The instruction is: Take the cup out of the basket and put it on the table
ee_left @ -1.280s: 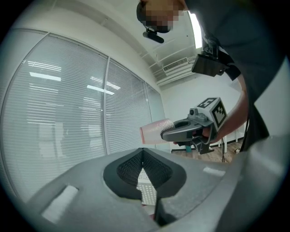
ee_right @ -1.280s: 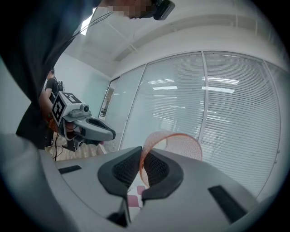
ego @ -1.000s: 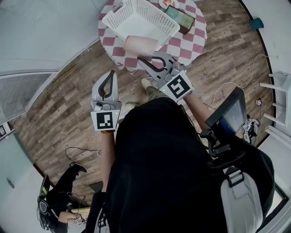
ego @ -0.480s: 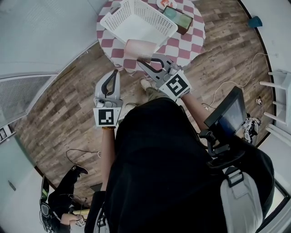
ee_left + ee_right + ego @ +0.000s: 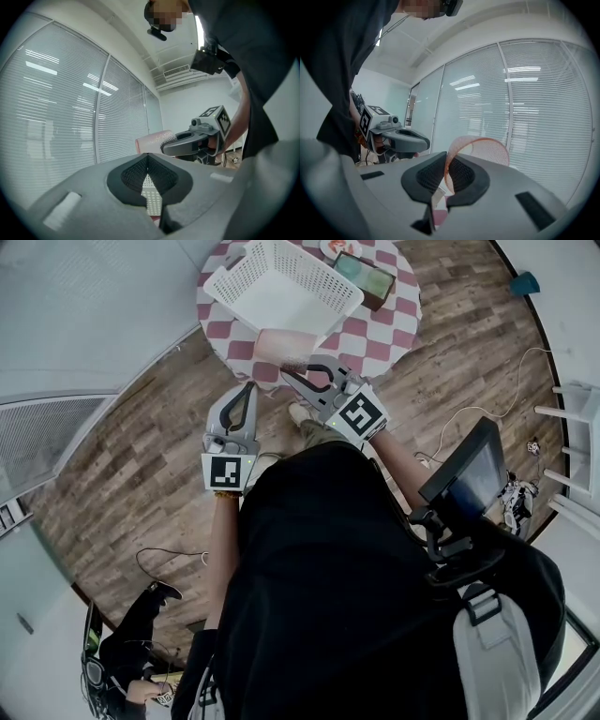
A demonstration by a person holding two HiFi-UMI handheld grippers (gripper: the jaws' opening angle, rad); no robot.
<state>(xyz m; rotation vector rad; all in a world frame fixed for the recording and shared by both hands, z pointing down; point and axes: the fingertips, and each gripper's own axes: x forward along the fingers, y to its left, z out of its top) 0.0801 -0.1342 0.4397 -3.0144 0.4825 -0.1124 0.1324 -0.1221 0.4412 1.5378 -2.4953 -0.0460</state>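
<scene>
A translucent pink cup hangs over the near edge of the round checkered table, in front of the white basket. My right gripper is shut on the cup's rim. In the right gripper view the thin cup wall is pinched between the dark pads. My left gripper is shut on nothing, left of the cup and off the table's edge. From the left gripper view, the cup lies sideways in the right gripper.
A brown tray with a greenish item and a small plate stand on the table behind the basket. A screen on a stand is at my right. Wooden floor surrounds the table, with cables on it.
Both grippers have sunk a little. The left one has also shifted right, toward the table edge. The cup stays pinched in the right jaws.
</scene>
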